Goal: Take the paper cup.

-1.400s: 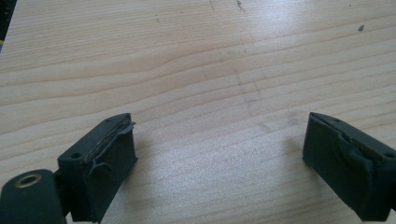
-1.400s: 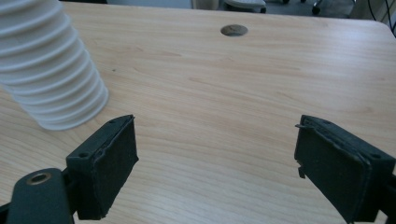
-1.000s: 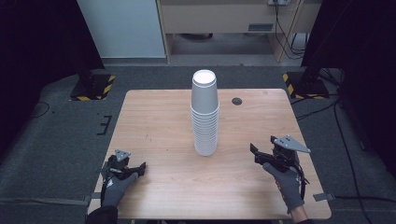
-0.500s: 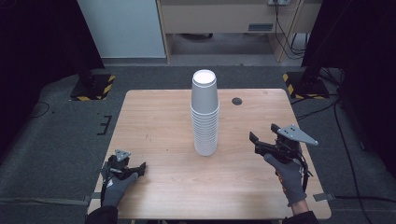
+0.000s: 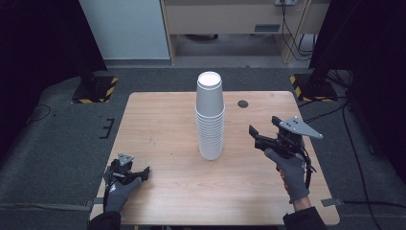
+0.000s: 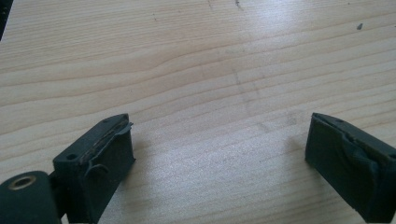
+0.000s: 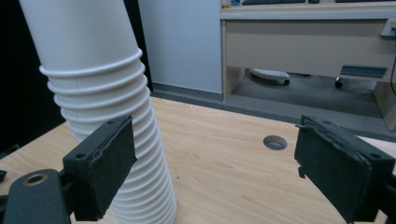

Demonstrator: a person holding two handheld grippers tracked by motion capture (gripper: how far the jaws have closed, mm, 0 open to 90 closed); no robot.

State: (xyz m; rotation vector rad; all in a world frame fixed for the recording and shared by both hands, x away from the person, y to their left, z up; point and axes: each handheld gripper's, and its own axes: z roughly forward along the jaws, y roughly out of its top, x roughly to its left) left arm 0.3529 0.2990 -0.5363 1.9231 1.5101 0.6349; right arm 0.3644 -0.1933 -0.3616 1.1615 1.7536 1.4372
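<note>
One tall stack of white paper cups stands mid-bench, light, thin-walled and easily crushed or tipped, best pinched gently at the top cup's side by the right tool, jaws spread wide, while the left tool rests released near the bench's front-left corner.

Table: light wood top, rectangular, rounded corners, grain running left to right. Stands on dark grey floor.

On the table: one stack of white paper cups, upright, upside down, near the centre of the top. In the right gripper view the stack leans slightly in frame, rims forming close ridges down to the wood.

Small round dark hole in the top, at about 1 o'clock from the stack, near the far edge; apart from the cups.

Faint dark marks on the wood in the left gripper view.
</note>
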